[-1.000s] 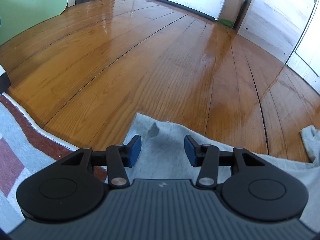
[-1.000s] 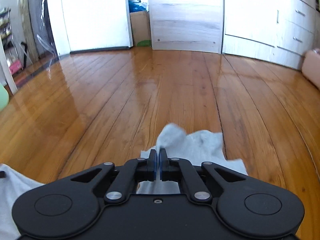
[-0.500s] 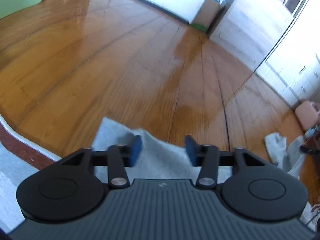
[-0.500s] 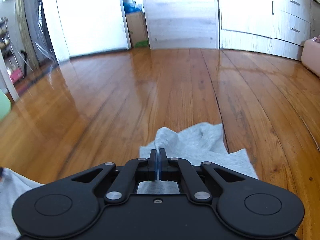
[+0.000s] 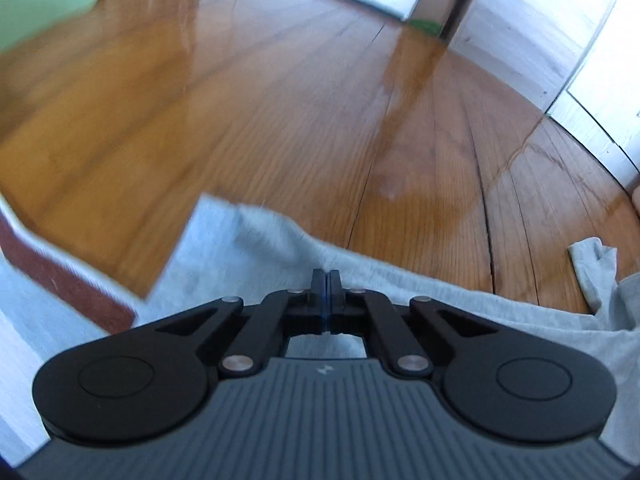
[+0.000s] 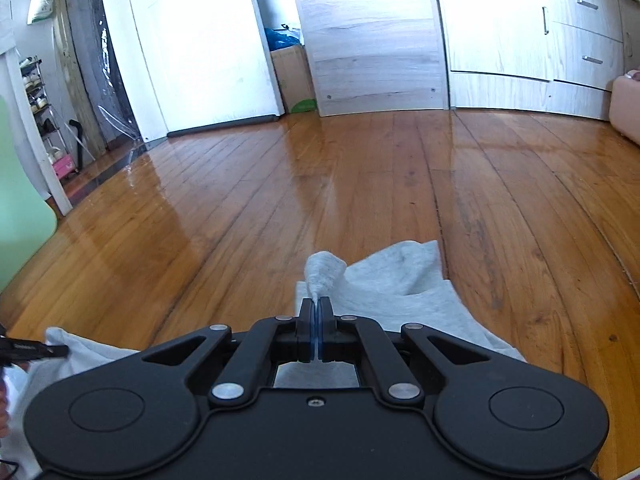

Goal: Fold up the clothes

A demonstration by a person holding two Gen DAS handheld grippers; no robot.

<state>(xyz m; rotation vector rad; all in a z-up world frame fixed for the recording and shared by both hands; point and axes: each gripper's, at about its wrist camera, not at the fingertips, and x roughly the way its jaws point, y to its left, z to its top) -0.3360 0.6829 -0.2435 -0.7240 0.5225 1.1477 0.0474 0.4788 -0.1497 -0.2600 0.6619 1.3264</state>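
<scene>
Your left hand-held gripper (image 5: 327, 280) has its jaws pressed together; they have just been closing, and the upper edge of the light grey cotton garment (image 5: 420, 292) runs right at the tips, so it looks pinched there, though blur hides the contact itself. Your right hand-held gripper (image 6: 316, 306) is clamped fully shut on a bunched tuft of the same grey cloth (image 6: 322, 270), which sticks up just past its fingertips.

The garment lies on the glossy brown wooden plank floor (image 5: 280, 112), spread beneath and in front of both tools. In the left view its near corner (image 5: 208, 208) sits beside a grey and dark-red patterned mat with a white border (image 5: 60, 276) at the left edge. In the right view a further fold of the cloth (image 6: 404, 276) lies flat just beyond the tuft.

Farther off stand a brown cardboard box (image 6: 294, 76), a pale wood-grain panel (image 6: 372, 40) and white drawer fronts with metal handles (image 6: 584, 32).
</scene>
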